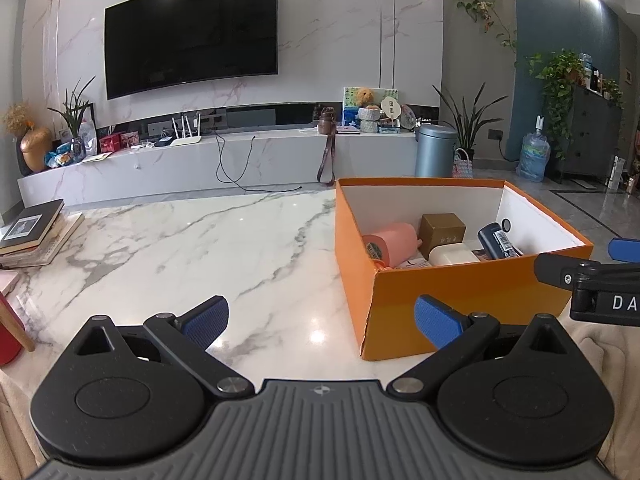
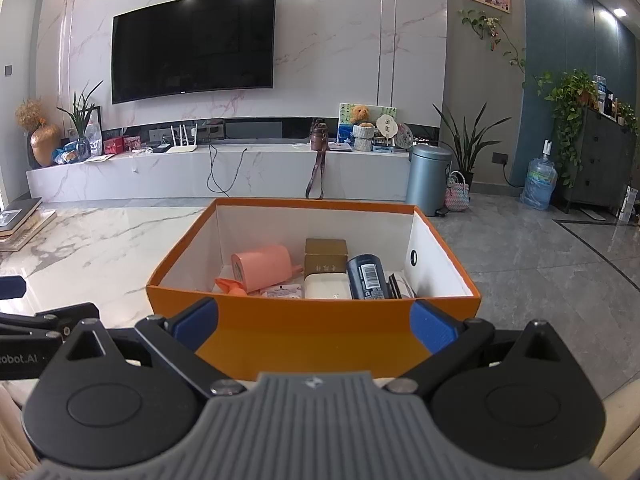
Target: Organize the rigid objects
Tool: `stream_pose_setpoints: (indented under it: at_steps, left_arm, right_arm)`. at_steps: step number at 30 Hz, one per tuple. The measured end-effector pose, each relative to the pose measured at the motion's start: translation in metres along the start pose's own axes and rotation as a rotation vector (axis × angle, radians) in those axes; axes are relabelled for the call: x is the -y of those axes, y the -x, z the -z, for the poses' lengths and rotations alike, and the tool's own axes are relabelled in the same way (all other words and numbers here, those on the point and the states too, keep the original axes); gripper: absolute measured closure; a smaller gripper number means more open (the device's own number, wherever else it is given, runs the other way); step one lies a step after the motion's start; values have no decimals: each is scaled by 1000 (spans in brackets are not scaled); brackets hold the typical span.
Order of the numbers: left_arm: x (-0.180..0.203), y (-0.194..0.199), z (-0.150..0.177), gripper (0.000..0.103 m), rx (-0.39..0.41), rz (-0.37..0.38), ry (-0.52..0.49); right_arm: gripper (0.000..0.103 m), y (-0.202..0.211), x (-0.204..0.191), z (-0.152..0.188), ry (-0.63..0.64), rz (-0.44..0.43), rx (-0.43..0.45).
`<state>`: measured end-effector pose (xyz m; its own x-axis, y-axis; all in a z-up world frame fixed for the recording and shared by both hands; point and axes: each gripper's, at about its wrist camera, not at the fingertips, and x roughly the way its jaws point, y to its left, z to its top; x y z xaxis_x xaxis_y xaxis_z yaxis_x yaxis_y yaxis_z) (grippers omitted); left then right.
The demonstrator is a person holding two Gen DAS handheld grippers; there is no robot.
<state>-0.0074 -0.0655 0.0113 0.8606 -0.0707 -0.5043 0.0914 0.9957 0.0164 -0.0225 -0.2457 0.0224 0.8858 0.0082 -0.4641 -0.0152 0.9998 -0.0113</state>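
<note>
Ahead of right gripper, jaws wide, empty: orange box. Light, thin-walled; you pinch rim gently. Left gripper likewise wide.

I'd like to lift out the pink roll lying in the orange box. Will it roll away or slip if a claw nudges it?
The pink roll lies on its side, so it would probably roll when nudged. The gold box right beside it may stop it on that side. It looks like wound tape, so probably firm and fairly light.
</note>
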Motion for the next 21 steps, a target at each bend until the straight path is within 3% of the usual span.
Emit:
stream_pose_setpoints:
  at_steps: [21]
  left_arm:
    - [-1,1,0,0,0,4,-1]
  right_arm:
    - [2,-1,-1,1,-3,-1,2]
